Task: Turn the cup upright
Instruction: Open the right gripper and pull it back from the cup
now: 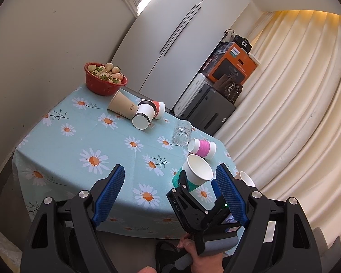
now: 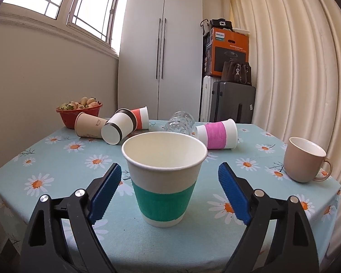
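Note:
A white paper cup with a green band [image 2: 162, 179] stands upright on the daisy tablecloth [image 2: 56, 157], between the open fingers of my right gripper [image 2: 169, 177]; the pads do not touch it. In the left wrist view the same cup [image 1: 196, 173] sits between the right gripper's fingers. My left gripper [image 1: 170, 177] is open and empty above the table's near edge. A pink-banded cup [image 2: 217, 135], a black-banded white cup [image 2: 117, 129], a red-banded cup [image 2: 139, 117], a tan cup [image 2: 89, 125] and a clear glass [image 2: 180, 122] lie on their sides.
A beige mug [image 2: 304, 159] stands upright at the right edge. A red bowl of strawberries [image 2: 79, 111] sits at the back left. Behind the table are a white cabinet [image 2: 161, 45], suitcases [image 2: 229, 104], an orange box [image 2: 229, 52] and curtains [image 2: 295, 56].

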A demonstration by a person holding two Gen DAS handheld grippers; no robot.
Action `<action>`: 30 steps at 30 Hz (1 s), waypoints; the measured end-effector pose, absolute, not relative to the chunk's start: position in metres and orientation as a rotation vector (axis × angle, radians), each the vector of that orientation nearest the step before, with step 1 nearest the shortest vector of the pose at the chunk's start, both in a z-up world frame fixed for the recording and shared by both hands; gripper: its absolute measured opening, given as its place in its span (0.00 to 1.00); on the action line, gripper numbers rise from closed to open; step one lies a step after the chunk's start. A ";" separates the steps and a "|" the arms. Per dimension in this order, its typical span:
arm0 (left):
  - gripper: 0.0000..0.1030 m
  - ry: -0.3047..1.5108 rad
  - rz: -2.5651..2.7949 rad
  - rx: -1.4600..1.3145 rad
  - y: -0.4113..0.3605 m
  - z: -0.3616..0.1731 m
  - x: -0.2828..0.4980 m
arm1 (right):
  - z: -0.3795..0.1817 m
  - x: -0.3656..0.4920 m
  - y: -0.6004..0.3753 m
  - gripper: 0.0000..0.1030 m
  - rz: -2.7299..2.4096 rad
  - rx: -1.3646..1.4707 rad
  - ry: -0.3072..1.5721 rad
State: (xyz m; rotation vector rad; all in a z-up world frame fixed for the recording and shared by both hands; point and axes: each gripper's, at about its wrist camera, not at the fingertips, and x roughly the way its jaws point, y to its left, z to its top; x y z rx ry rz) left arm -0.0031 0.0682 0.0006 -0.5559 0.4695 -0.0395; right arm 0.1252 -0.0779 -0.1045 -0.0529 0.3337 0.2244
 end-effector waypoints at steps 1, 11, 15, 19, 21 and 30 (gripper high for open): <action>0.78 0.469 -0.040 -0.556 0.069 0.000 -0.003 | -0.102 0.124 -0.079 0.84 0.226 -0.050 0.335; 0.78 0.440 0.010 -0.457 0.057 0.008 -0.010 | -0.067 0.105 -0.110 0.84 0.248 -0.010 0.368; 0.78 0.424 0.023 -0.415 0.052 0.011 -0.014 | -0.043 0.098 -0.133 0.84 0.280 0.027 0.424; 0.78 0.424 0.020 -0.418 0.054 0.011 -0.014 | -0.011 0.082 -0.159 0.84 0.318 0.043 0.408; 0.78 0.433 0.028 -0.400 0.053 0.013 -0.014 | 0.006 0.072 -0.172 0.84 0.354 0.029 0.389; 0.78 0.479 -0.028 -0.271 0.042 0.024 -0.009 | 0.044 0.050 -0.232 0.87 0.466 -0.029 0.400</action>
